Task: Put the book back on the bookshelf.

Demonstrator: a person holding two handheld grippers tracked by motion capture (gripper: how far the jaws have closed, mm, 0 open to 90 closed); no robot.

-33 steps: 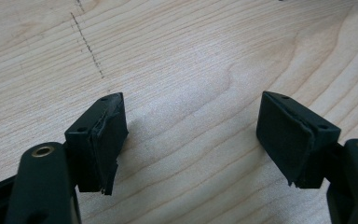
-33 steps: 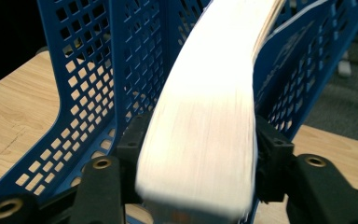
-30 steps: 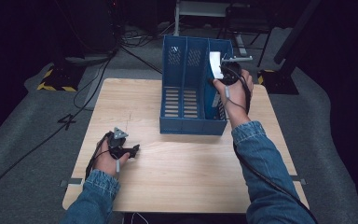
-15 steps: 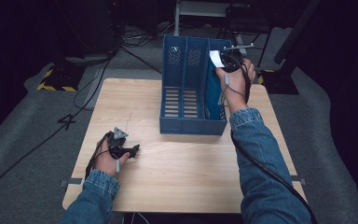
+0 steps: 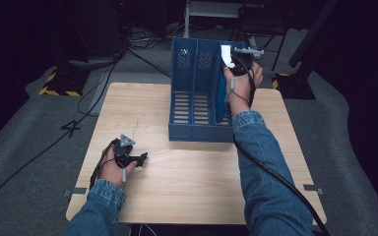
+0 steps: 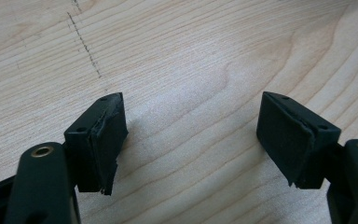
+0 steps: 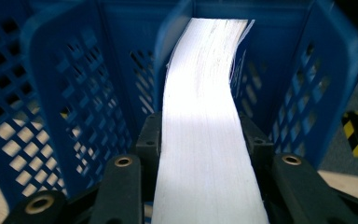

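A blue file holder point(image 5: 197, 105) with three slots stands at the back of the wooden table point(image 5: 197, 182). A thick book point(image 7: 209, 70) with white page edges and a blue cover sits in the holder's right slot point(image 7: 279, 93). My right gripper point(image 7: 200, 154) is shut on it, its pads pressing both covers. From above, the book point(image 5: 226, 55) shows white at the holder's far right end beside my right gripper point(image 5: 236, 64). My left gripper point(image 5: 140, 158) rests low over the table's front left, open, with bare wood between its jaws point(image 6: 191, 135).
Beyond the table lie dark floor, cables point(image 5: 103, 73) and a stand's base with yellow-black tape point(image 5: 51, 83). A faint pencil line point(image 6: 86, 46) marks the wood ahead of the left gripper.
My right hand has carried the book farther toward the back of the holder's right slot. The left hand has stayed still.
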